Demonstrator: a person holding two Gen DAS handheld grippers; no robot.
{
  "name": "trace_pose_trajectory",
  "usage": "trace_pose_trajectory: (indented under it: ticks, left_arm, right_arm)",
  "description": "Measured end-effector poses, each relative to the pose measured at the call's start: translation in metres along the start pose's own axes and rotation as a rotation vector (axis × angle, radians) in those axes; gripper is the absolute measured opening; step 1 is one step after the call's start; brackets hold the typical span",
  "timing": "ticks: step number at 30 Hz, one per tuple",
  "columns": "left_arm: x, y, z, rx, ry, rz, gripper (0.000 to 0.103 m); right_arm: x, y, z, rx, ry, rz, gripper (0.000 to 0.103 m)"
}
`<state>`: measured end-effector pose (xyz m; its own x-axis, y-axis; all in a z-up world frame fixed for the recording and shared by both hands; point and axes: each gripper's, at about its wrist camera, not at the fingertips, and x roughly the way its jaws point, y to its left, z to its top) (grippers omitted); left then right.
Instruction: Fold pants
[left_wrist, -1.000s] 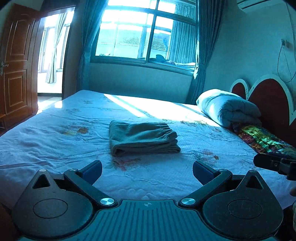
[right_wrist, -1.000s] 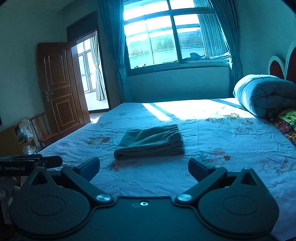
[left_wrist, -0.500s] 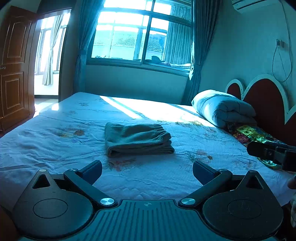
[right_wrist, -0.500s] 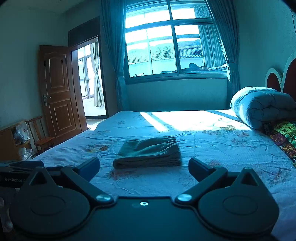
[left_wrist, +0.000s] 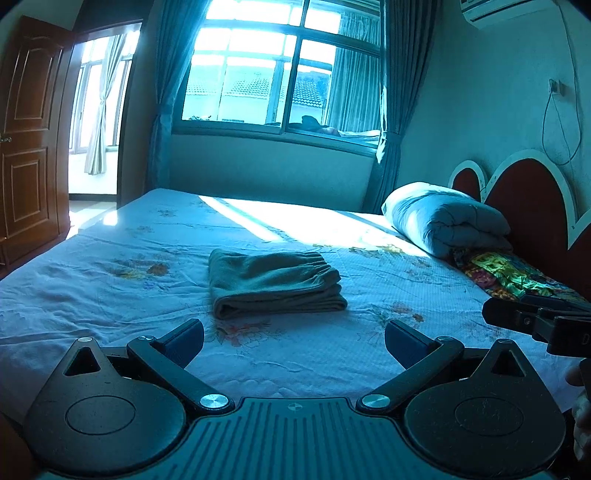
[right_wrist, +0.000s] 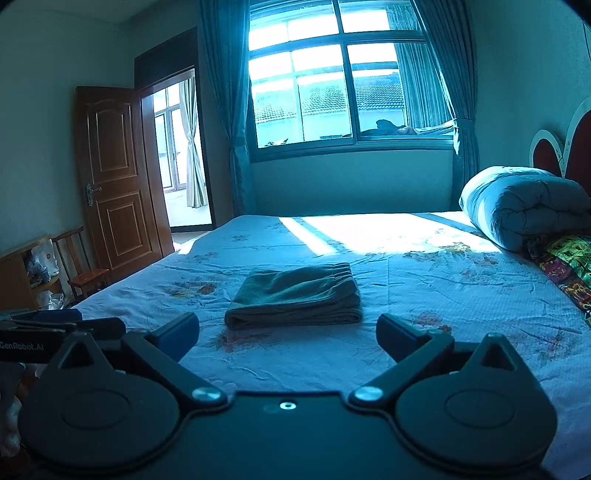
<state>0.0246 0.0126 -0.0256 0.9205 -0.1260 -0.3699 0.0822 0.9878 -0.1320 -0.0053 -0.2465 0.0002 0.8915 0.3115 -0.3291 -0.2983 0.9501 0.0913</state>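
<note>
Well, the folding looked as good as finished. The grey-green soft cloth pants (left_wrist: 275, 282) lay as a compact, layered rectangle on the pale floral-sheeted bed (left_wrist: 110, 295), the gathered elastic waistband on the top layer along the far edge and the rounded fold facing the cameras. The stacked edges sat fairly even, with only a slight offset at the right end, so by my reading no further fold was needed; at most a small tidy of that corner remained.

The left gripper (left_wrist: 293, 341) was held back above the near edge of the bed, its jaws spread wide and holding nothing, well apart from the bundle. The right gripper (right_wrist: 288, 336) was likewise released, jaws parted and empty, with the pants (right_wrist: 295, 295) framed beyond the gap between its fingers but not touched.

Off to the right, a rolled pale blue quilt (left_wrist: 447, 218) and a multicoloured patterned cloth (left_wrist: 509, 273) lay near the dark red headboard (left_wrist: 535, 206), clear of the bundle.
</note>
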Motion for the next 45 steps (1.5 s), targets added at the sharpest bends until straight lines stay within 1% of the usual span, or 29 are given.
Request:
trace_pose_trajectory:
  ticks: [45]
  left_arm:
    - [-0.0010, -0.0047, -0.0008, 0.040, -0.025, 0.003, 0.103]
  right_arm:
    - [-0.0015, -0.0001, 0.0007, 0.000, -0.002, 0.000, 0.097]
